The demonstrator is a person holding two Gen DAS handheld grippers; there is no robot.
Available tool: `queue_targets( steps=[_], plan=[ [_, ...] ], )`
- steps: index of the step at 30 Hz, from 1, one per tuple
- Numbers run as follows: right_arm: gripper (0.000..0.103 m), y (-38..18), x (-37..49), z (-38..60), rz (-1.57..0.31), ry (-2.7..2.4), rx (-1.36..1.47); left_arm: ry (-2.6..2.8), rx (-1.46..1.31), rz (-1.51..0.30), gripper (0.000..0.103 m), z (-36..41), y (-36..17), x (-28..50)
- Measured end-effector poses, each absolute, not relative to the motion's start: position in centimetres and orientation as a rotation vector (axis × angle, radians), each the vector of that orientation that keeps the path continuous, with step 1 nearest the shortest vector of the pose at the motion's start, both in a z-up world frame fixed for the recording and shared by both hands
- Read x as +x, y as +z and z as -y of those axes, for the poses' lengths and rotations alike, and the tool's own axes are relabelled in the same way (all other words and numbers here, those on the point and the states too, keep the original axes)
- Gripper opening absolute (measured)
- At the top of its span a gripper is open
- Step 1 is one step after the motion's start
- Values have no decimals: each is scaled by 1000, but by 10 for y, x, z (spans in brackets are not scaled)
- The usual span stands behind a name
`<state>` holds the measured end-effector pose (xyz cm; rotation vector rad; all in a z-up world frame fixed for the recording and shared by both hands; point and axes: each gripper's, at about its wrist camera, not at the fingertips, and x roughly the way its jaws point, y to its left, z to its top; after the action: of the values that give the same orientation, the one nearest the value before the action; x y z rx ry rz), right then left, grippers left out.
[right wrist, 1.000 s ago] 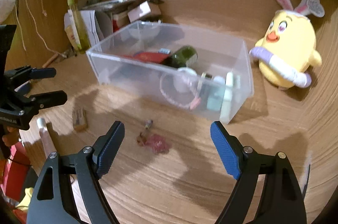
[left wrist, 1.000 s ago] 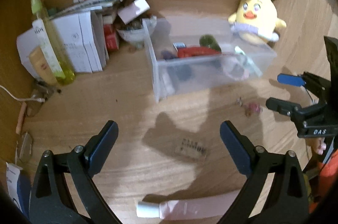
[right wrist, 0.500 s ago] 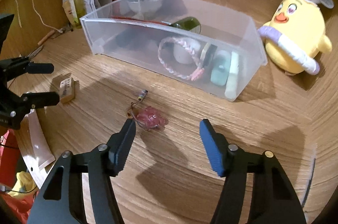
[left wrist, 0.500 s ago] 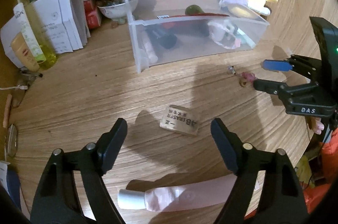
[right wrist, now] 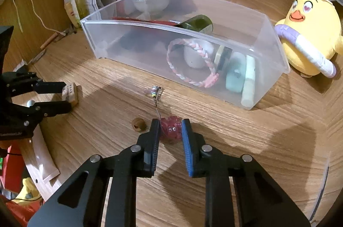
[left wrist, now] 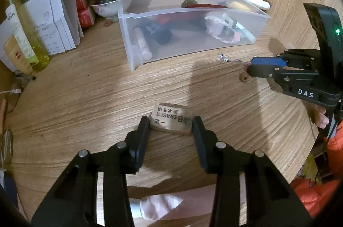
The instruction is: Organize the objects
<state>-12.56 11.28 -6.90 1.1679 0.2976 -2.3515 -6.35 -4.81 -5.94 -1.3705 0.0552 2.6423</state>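
A plush chick sits beside the bin's end; a yellow bottle stands against white boxes.

A home desk, by the look of it: a wooden top with a plush chick at its far right corner, a clear bin of trinkets mid-desk, and boxes, a bottle and a bowl crowding the far left.
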Motion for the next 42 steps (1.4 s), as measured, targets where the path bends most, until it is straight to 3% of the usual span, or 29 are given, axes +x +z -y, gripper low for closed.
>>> queue_targets(
  steps=[31,42],
  plan=[
    [19,28,-105,-143,-52,-2521,813,2825,-986,70,40,47,24,-69],
    [19,52,-120,-149,-68,-2584,747,2904,-954,55,40,56,36,-86]
  ],
)
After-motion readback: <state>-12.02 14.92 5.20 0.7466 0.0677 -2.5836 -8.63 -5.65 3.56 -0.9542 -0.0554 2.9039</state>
